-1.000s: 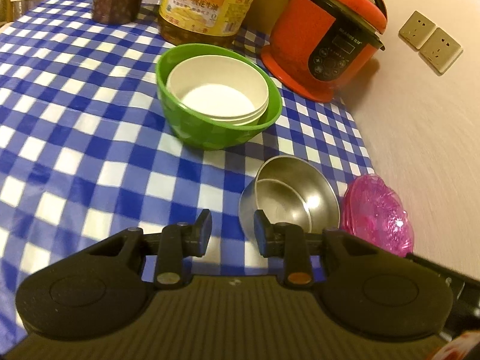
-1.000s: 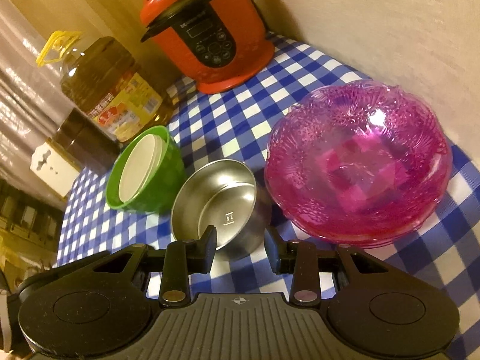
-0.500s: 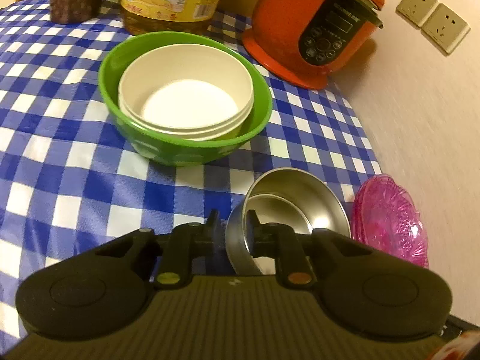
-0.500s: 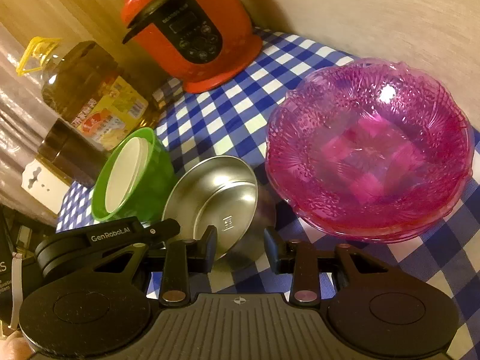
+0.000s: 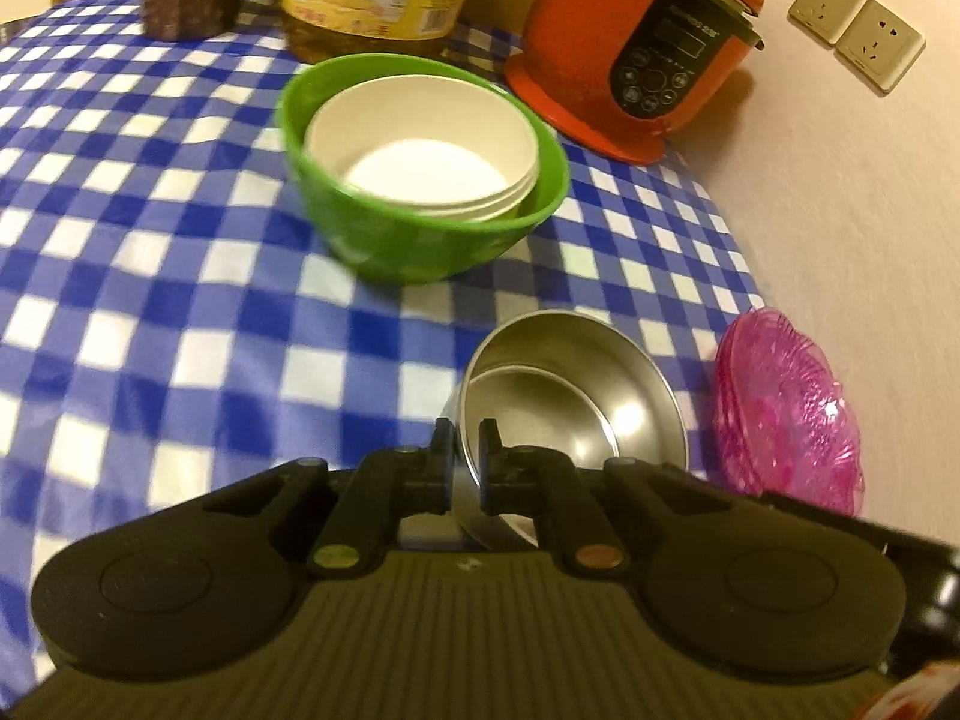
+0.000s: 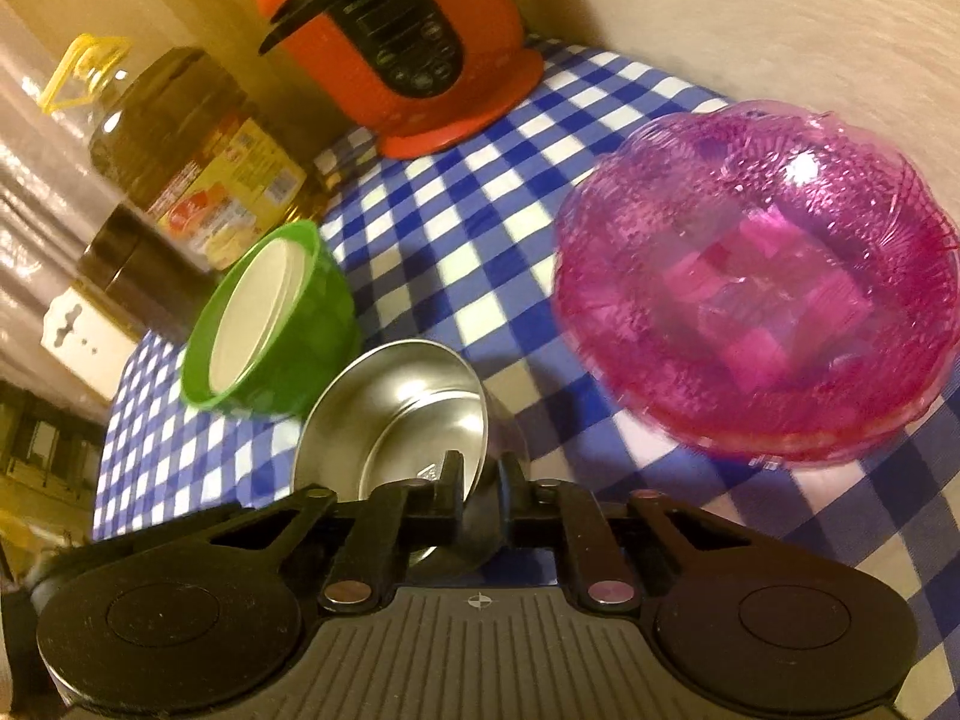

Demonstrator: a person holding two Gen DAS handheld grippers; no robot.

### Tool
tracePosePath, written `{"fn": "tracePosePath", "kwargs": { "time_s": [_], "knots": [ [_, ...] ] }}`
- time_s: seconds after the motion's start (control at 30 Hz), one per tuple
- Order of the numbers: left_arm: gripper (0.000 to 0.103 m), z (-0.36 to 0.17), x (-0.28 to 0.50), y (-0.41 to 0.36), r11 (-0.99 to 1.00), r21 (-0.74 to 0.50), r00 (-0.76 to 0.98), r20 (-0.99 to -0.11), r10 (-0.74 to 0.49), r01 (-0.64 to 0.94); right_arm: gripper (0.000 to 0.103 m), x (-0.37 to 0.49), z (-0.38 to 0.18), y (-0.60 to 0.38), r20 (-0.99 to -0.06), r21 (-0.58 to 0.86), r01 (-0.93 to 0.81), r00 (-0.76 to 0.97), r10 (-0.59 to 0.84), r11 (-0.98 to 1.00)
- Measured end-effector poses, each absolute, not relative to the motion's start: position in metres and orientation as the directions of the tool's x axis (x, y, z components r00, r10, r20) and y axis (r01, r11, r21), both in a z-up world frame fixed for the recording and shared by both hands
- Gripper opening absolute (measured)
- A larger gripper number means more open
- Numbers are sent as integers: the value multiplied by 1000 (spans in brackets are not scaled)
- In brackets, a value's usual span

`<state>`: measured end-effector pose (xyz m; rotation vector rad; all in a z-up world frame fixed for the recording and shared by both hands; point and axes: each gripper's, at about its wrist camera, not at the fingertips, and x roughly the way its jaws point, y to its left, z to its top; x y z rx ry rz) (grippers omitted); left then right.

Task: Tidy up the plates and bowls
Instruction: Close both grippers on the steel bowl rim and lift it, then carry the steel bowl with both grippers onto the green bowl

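Both grippers, left (image 5: 465, 459) and right (image 6: 480, 483), have closed in since the earlier frame; jaws now clenched on the steel bowl's (image 5: 576, 402) rim. Bowl sits on the tabletop (image 5: 150, 276) between green bowl (image 5: 420, 240) and pink plates (image 6: 756, 324). Likely ready to lift.

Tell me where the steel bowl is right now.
The steel bowl sits low in both wrist views on the checked cloth, between the green bowl and the pink plates, its rim pinched by both tools.
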<state>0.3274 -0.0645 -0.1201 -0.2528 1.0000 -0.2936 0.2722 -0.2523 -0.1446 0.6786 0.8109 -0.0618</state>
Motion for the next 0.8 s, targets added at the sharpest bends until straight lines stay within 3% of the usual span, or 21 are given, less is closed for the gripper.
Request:
{"fn": "tracePosePath", "kwargs": {
  "time_s": [0.8],
  "knots": [
    [7, -116, 293, -38, 942, -331, 523, -794, -311, 59, 10, 260, -140, -222, -712, 478, 196, 657, 247, 857]
  ]
}}
